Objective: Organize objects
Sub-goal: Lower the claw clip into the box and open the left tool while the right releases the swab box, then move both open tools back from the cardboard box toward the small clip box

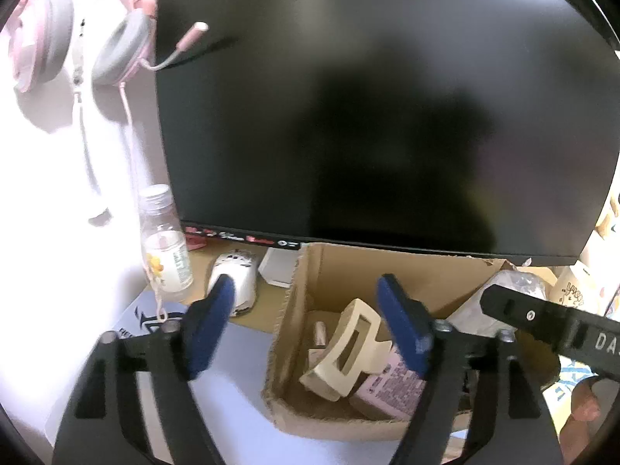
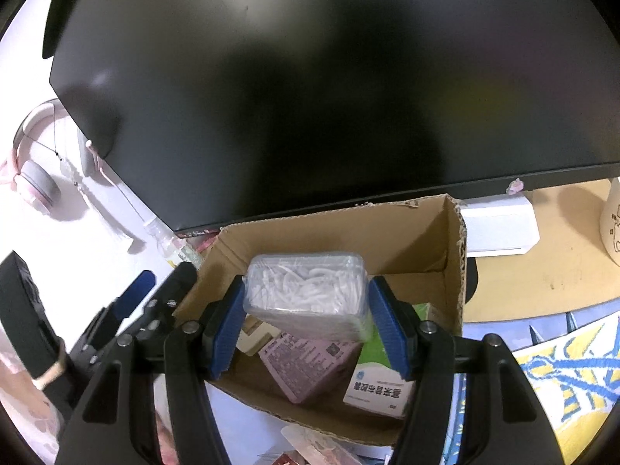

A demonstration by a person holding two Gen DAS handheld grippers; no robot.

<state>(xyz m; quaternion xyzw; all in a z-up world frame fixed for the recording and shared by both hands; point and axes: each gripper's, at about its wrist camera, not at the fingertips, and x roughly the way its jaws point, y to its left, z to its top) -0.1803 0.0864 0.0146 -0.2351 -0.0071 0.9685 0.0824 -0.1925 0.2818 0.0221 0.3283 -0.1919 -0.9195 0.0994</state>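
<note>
Resting in the cardboard box [image 1: 294, 302], the hair claw [image 1: 341, 352] lies between the open left gripper's [image 1: 310, 321] fingers.

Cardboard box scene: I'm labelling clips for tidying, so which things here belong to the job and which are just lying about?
In the job:
cardboard box
floss-pick case, held by the right hand-held gripper
hair claw
pink box
green-and-white box

Lying about:
monitor
headset
bottle
mouse
</note>
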